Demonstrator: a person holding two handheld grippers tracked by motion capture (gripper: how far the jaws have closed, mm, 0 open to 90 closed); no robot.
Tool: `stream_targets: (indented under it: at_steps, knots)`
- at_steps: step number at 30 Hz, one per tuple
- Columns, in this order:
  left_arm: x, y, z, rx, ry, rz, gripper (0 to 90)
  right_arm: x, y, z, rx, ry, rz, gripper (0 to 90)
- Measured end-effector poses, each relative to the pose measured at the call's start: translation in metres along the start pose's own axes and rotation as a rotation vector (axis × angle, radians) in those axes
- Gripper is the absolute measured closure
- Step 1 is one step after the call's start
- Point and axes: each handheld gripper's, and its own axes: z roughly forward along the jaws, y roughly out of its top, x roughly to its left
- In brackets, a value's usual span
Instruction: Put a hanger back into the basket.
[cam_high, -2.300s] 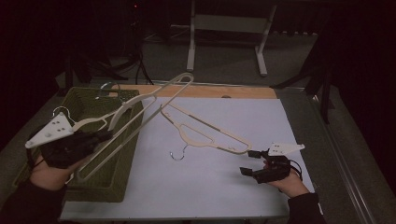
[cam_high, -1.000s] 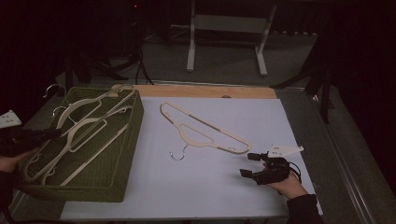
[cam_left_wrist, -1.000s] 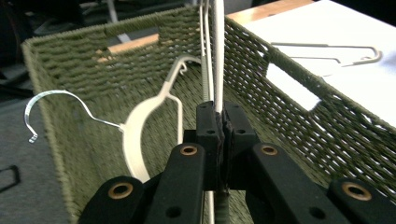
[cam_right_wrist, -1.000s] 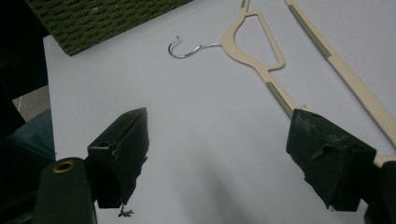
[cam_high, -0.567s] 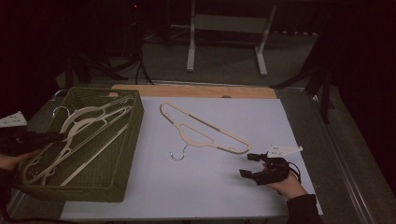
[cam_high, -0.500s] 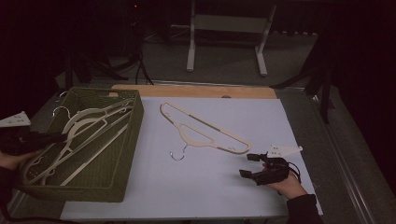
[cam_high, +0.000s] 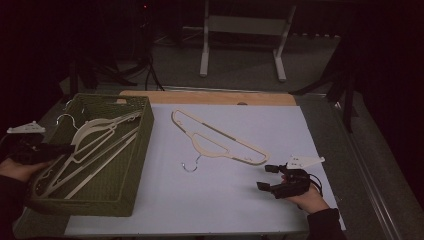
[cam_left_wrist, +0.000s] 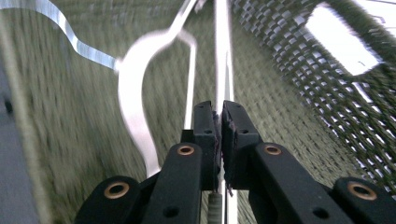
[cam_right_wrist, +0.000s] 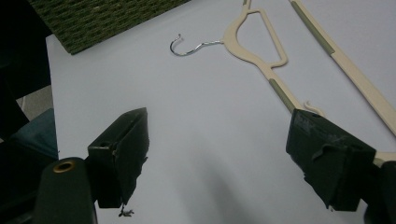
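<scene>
While clamped, hanger (cam_left_wrist: 223, 70) extends beyond left claw (cam_left_wrist: 218, 122).

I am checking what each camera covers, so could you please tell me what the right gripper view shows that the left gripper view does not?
Right gripper view: the right gripper with jaws wide apart over the white table, and a cream hanger lying flat with its metal hook.

Left gripper view: the left gripper, jaws shut on a hanger bar, with a second hanger inside.

Both: the green woven basket, seen from inside in the left gripper view.
</scene>
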Motion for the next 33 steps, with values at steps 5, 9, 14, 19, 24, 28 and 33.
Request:
stream_targets:
  at_steps: [5,9,14,19,24,28,33]
  knots:
    - [0.001,-0.004,-0.002,-0.068,0.027,-0.041,69.7,0.0,-0.001,0.0,0.001,0.0,0.003,21.1]
    - [0.002,-0.005,-0.013,-0.167,0.058,-0.033,59.8,0.0,0.0,0.001,0.002,0.002,0.006,21.1]
    - [-0.005,-0.007,-0.032,-0.353,0.07,0.01,54.5,0.0,0.0,0.001,0.003,0.0,0.005,21.1]
    - [-0.038,-0.008,-0.053,-0.522,0.073,0.103,50.5,-0.001,0.0,0.001,-0.002,-0.006,0.012,20.5]
    - [-0.073,-0.011,-0.069,-0.619,0.065,0.123,33.0,0.0,0.0,0.001,-0.002,-0.006,0.014,20.3]
    - [-0.098,-0.01,-0.071,-0.603,0.073,0.097,7.6,0.0,0.0,0.0,-0.006,-0.004,0.015,20.4]
    - [-0.137,-0.009,-0.066,-0.58,0.064,0.099,2.1,0.0,0.0,0.001,-0.005,-0.005,0.018,20.4]
